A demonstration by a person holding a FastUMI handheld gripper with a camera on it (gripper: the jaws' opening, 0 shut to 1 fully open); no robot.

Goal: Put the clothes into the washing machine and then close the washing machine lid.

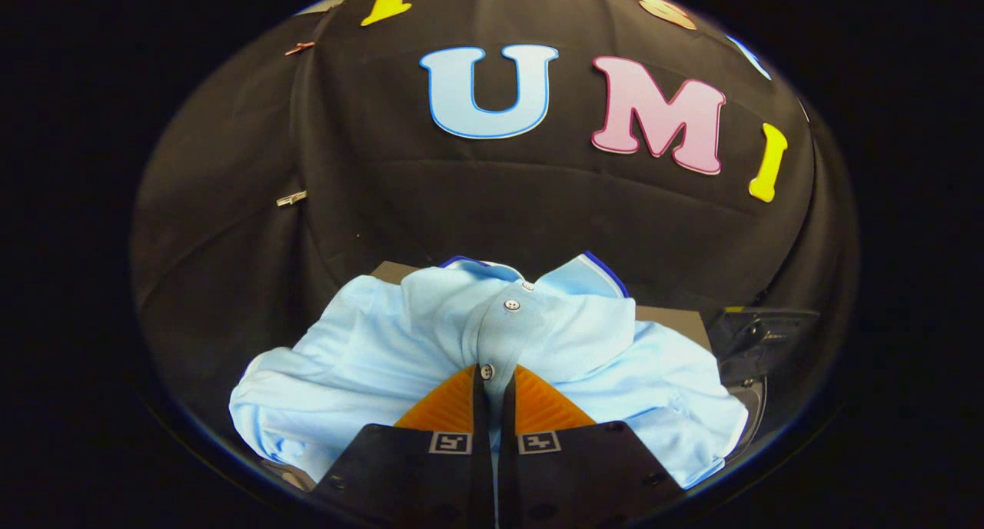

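**Shirt bunched on the flat surface, pinched at its near edge**

A polo shirt (430,344) is spread in a rumpled heap on a flat board (676,317), whose corners are seen beyond it at the far left and far right. The collar is turned to the far side, and the buttoned placket is run from there toward the near side. The gripper (494,379) is placed at the shirt's near edge, its two fingers closed together on the placket fabric. A dark object (761,341) is set to the right of the shirt, just beside the board. The booth wall (500,206) is hung behind everything.
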